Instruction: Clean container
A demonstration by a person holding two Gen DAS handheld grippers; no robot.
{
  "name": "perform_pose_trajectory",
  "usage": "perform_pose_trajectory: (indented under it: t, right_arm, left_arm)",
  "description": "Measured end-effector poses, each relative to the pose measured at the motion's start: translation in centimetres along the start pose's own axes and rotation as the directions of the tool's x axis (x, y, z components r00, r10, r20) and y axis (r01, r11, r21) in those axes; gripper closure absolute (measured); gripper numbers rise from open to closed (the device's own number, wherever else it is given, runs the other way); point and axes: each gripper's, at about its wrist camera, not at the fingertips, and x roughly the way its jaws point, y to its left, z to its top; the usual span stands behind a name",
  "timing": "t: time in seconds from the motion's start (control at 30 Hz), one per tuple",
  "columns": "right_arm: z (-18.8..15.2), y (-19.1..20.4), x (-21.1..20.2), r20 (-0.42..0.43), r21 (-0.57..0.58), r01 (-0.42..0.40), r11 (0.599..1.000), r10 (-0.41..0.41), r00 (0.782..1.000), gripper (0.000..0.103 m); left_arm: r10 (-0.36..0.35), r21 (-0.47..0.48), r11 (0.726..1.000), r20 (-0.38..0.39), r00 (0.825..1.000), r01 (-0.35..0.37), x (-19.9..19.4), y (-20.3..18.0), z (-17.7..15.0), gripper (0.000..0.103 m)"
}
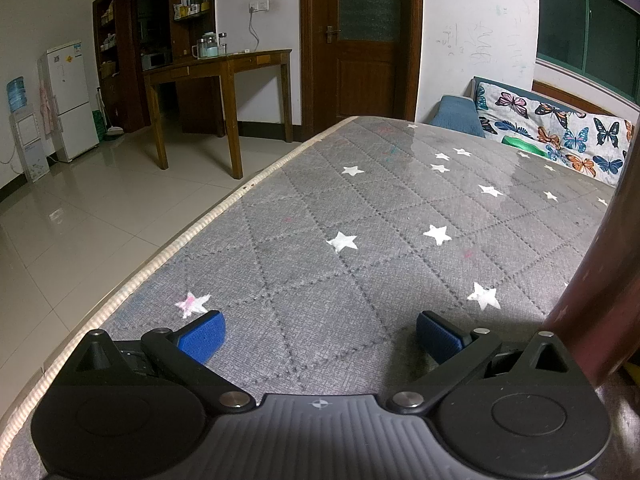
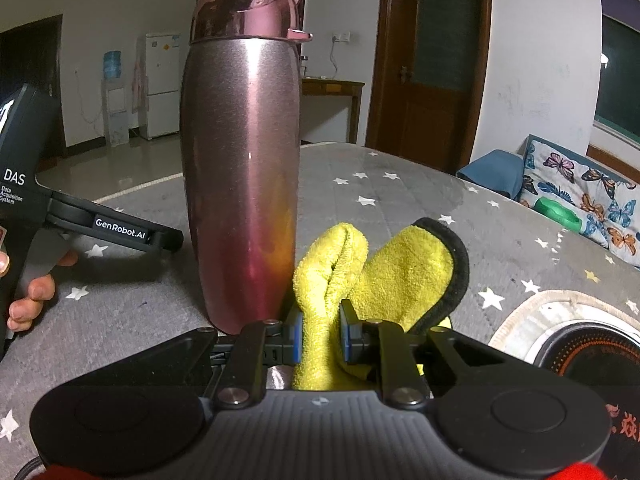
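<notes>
A tall pink metal bottle (image 2: 242,168) with a shiny flip lid stands upright on the grey star-patterned table cover (image 2: 400,200). My right gripper (image 2: 320,340) is shut on a yellow cloth (image 2: 360,272) with a black edge, right beside the bottle's base. My left gripper (image 1: 320,332) is open and empty, low over the cover (image 1: 360,220); the bottle shows as a pink blur at that view's right edge (image 1: 600,280). The left gripper also shows in the right wrist view (image 2: 172,240), just left of the bottle.
A round induction cooker (image 2: 580,344) sits at the right on the table. A green object (image 2: 558,208) lies by a butterfly-print cushion (image 2: 580,196). A wooden side table (image 1: 220,80), fridge (image 1: 68,100) and door (image 1: 360,40) stand beyond the tiled floor.
</notes>
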Motion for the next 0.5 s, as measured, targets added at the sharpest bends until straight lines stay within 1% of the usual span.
perform_pose_trajectory:
  t: [0.5]
  right_arm:
    - [-0.05,-0.06,-0.07,0.000,0.007,-0.002,1.000,0.002,1.000,0.086]
  left_arm:
    - [0.000,0.000,1.000,0.000,1.000,0.000,-0.04,-0.08,-0.06,0.000]
